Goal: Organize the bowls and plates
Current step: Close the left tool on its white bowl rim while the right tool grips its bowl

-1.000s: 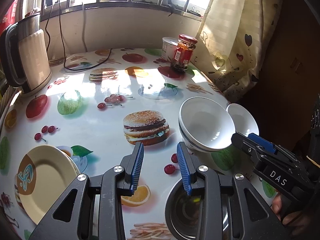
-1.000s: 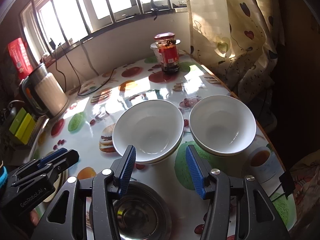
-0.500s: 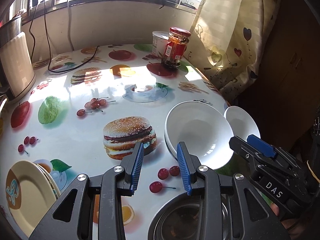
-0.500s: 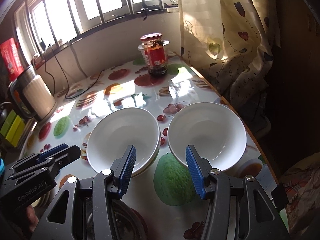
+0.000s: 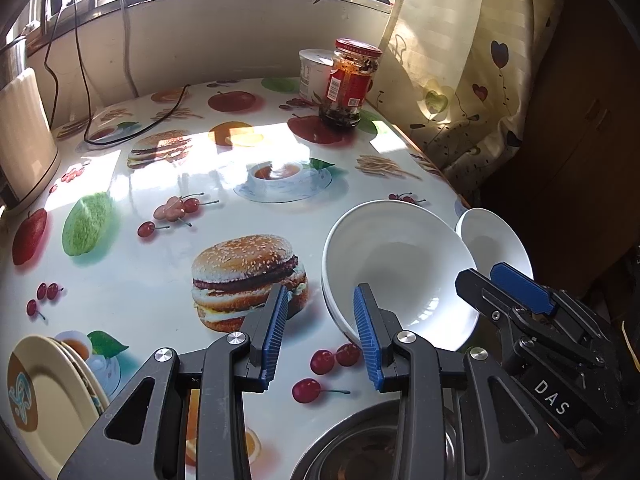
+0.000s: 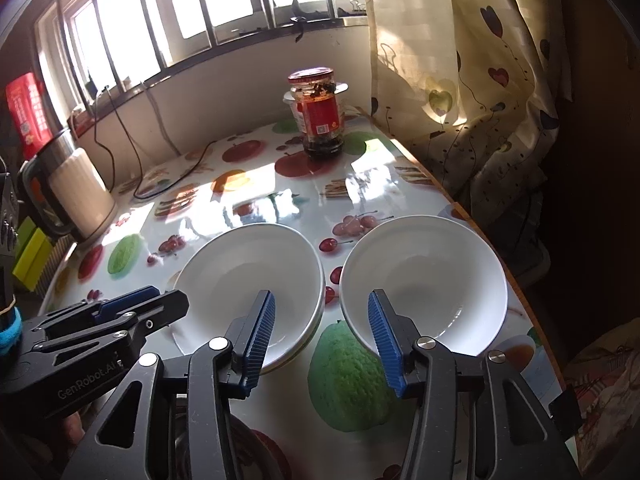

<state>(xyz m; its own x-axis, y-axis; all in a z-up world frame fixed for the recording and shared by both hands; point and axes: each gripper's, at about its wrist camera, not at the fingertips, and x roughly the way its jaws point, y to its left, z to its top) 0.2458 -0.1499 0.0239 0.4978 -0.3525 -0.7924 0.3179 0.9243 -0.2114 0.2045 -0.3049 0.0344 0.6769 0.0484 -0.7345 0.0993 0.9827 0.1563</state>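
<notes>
Right gripper (image 6: 320, 332) apart, jaws just closing, nothing between, at single bowl's (image 6: 424, 280) rim; left gripper (image 5: 320, 336) apart, empty, beside stacked bowls (image 5: 396, 272); table edge (image 6: 516, 280) close right.

I'm looking at a home dining corner: a food-print tablecloth (image 5: 120, 280) with an electric kettle (image 6: 76, 192) and chili-sauce jar (image 6: 318, 114) on it, heart-print curtain (image 6: 460, 80) just beside, barred window (image 6: 208, 8) behind.

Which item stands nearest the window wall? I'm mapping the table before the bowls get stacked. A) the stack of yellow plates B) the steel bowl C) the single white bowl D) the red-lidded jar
D: the red-lidded jar stands at the far end by the wall, while the single white bowl sits close to the right gripper.
</notes>
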